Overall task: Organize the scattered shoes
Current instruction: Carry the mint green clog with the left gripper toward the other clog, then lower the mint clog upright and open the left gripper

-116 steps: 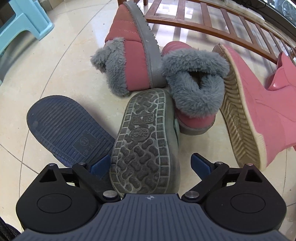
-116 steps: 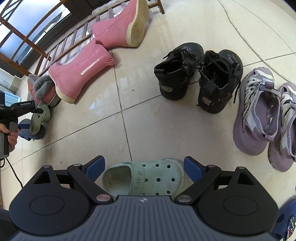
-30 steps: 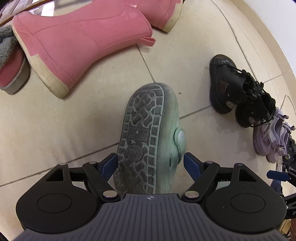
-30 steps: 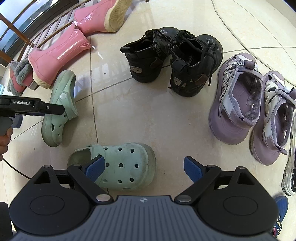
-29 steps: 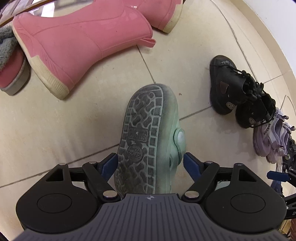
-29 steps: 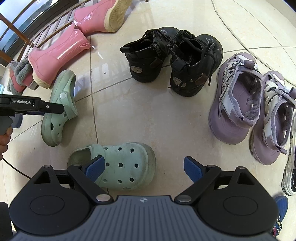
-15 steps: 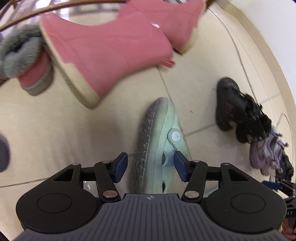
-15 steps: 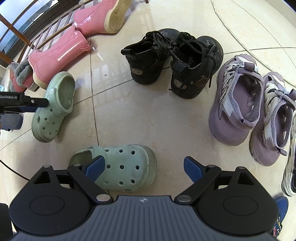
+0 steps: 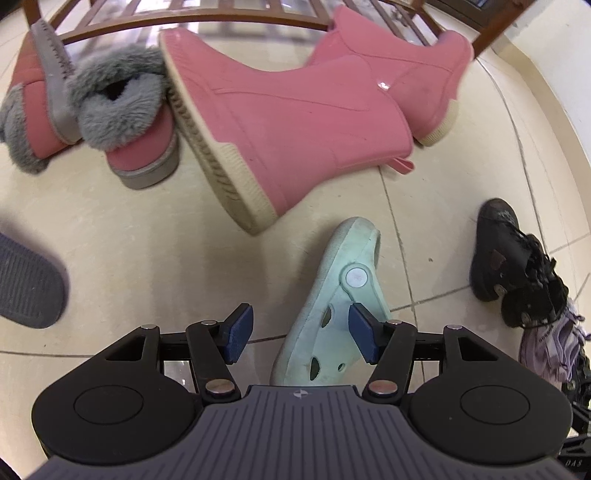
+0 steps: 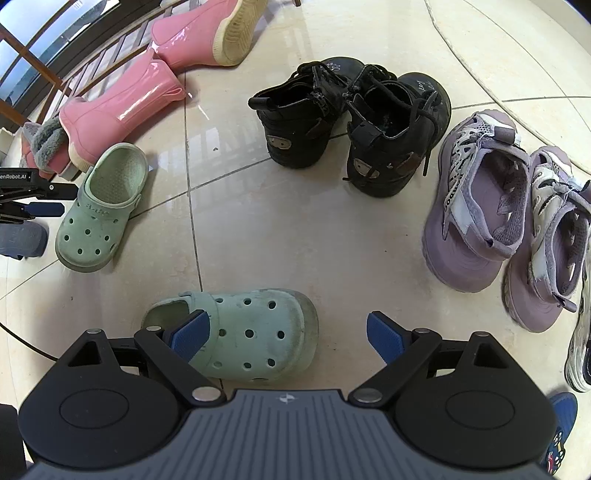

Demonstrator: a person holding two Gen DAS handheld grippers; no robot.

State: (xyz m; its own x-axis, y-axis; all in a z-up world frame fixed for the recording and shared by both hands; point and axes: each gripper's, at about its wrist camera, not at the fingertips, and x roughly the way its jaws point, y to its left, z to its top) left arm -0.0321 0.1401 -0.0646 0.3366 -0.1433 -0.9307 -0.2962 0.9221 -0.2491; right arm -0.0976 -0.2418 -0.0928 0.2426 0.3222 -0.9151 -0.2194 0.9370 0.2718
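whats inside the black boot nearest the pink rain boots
Looking into the black boot from the right wrist view, only its dark lining and open collar show, and nothing lies in the visible part. The toe end is hidden under the tongue and laces, so what is there cannot be told.

Bare floor (image 10: 280,229) lies open in the middle; black boots (image 10: 351,125), purple sandals (image 10: 491,206) and pink boots (image 10: 122,107) ring it.

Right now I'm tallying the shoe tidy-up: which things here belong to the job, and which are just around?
Part of the job:
- green clog, upright beside the left gripper
- second green clog, lying sideways
- pink rain boots, toppled
- fur-lined pink boots
- black boots, paired
- purple sandals, paired

Just around:
- wooden rack
- tiled floor
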